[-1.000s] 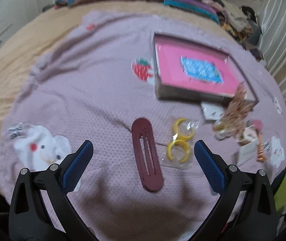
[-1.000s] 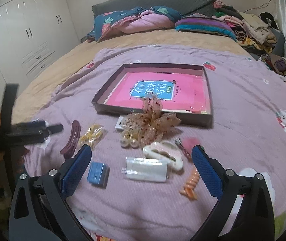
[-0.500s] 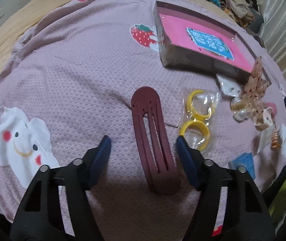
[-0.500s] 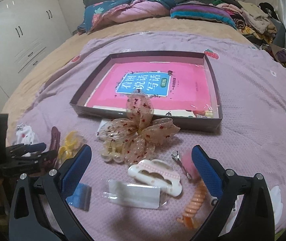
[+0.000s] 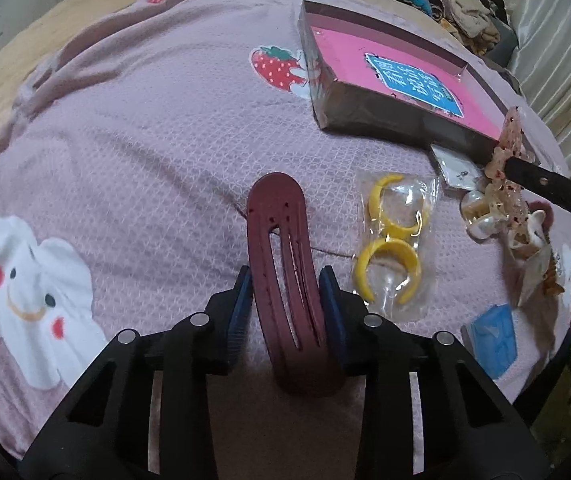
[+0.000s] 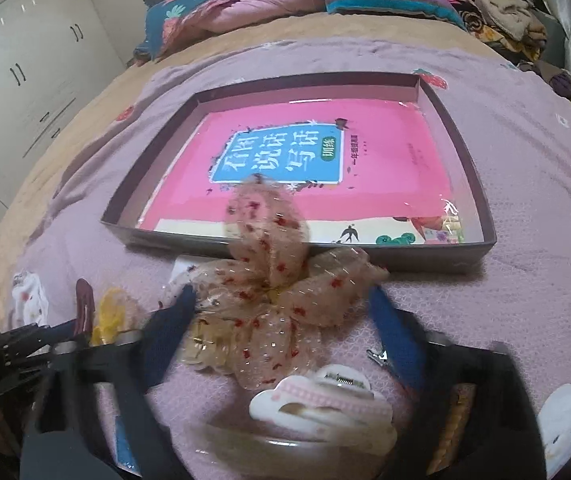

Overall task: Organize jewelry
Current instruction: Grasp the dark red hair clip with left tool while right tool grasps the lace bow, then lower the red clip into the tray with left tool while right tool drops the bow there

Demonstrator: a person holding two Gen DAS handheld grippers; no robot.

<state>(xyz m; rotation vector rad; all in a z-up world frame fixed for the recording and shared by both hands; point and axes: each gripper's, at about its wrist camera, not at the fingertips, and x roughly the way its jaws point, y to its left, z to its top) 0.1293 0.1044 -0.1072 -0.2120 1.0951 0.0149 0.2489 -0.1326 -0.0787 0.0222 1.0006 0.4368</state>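
Observation:
My left gripper (image 5: 285, 284) is shut on a dark red hair clip (image 5: 285, 264) that lies on the purple blanket. My right gripper (image 6: 281, 312) is open, its blue fingers on either side of a sheer beige bow with red dots (image 6: 273, 280); the view is blurred by motion. The brown box (image 6: 481, 184) with a pink book in it lies just beyond the bow. It also shows in the left wrist view (image 5: 365, 108), at upper right. The left gripper and red clip (image 6: 84, 304) show at far left in the right wrist view.
Yellow rings in a clear bag (image 5: 393, 240), a blue packet (image 5: 493, 336) and a small card (image 5: 455, 172) lie right of the red clip. A white-pink claw clip (image 6: 321, 404), an orange clip (image 6: 451, 432) and a small metal clip (image 6: 381, 356) lie near my right gripper. Pillows and clothes are piled behind.
My left gripper moved down and closed on the dark red hair clip. My right gripper moved forward and narrowed around the beige bow.

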